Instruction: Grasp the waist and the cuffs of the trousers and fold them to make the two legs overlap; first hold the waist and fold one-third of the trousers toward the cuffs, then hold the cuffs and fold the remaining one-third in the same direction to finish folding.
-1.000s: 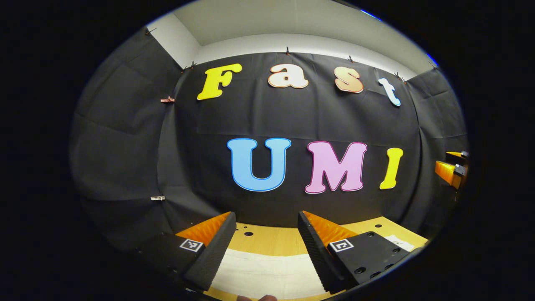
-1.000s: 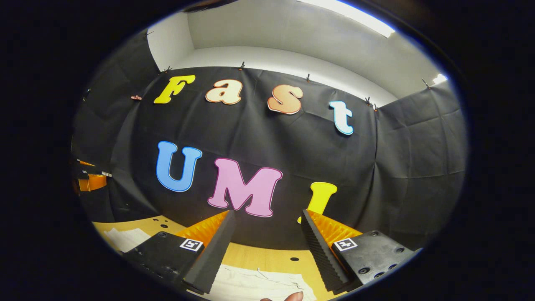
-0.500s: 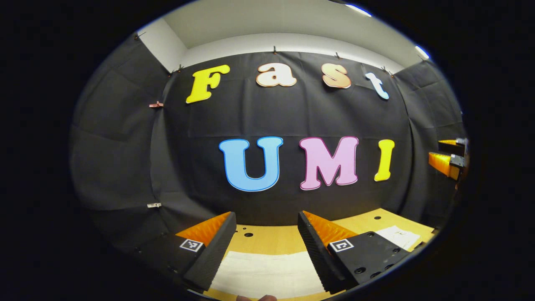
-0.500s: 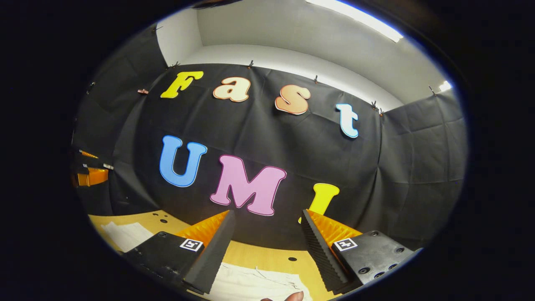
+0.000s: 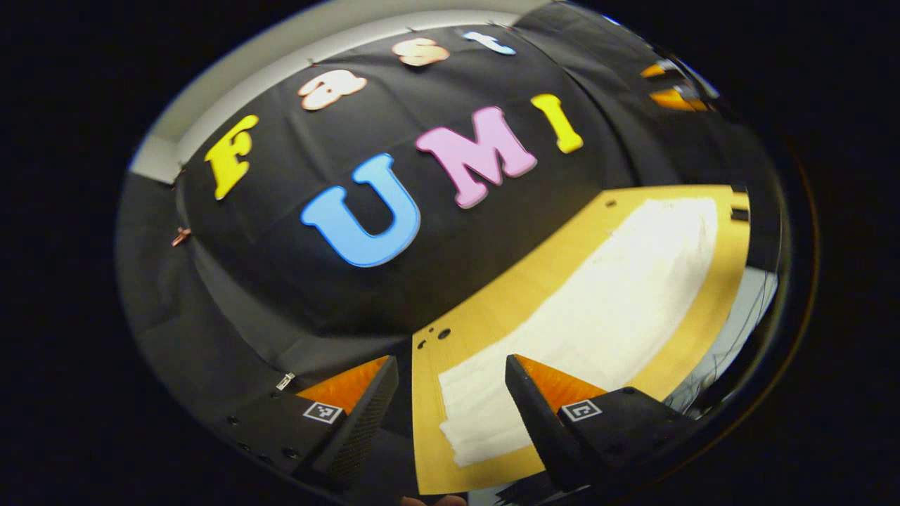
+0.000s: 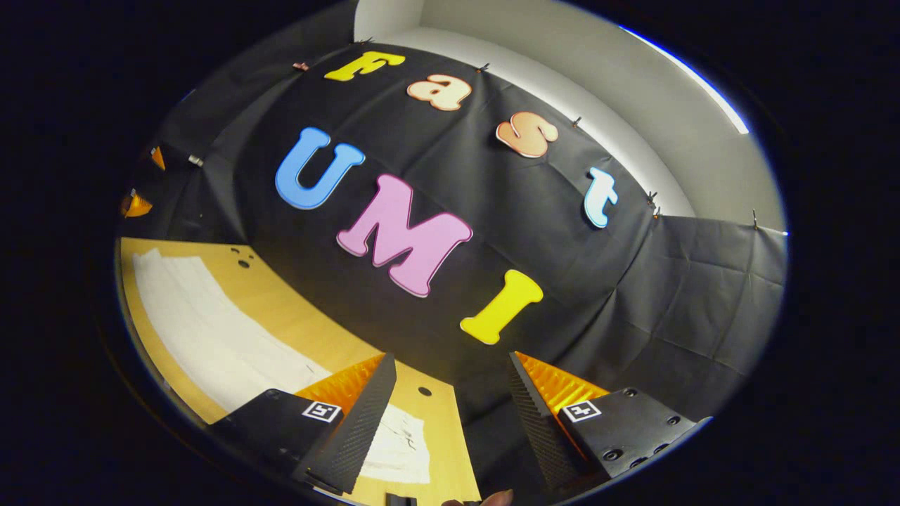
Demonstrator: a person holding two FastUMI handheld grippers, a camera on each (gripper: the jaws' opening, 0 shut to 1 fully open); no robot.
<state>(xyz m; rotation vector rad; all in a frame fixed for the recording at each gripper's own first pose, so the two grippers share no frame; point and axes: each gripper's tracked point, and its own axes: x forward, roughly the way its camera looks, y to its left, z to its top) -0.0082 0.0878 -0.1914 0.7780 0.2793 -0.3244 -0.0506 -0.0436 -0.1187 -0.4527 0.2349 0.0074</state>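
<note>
**Both grippers held apart, jaws wide**

The left two-finger handheld gripper (image 5: 450, 393) is rolled to one side, its fingers spread with nothing between them. The right two-finger handheld gripper (image 6: 450, 393) is rolled the opposite way, fingers likewise parted and holding nothing. A fingertip (image 6: 496, 498) of the person's holding hand peeks beneath it.

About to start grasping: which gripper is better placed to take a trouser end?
Probably left: the trousers end between the open left gripper's fingers; the open right gripper points at the wall, trousers beside one finger.
</note>
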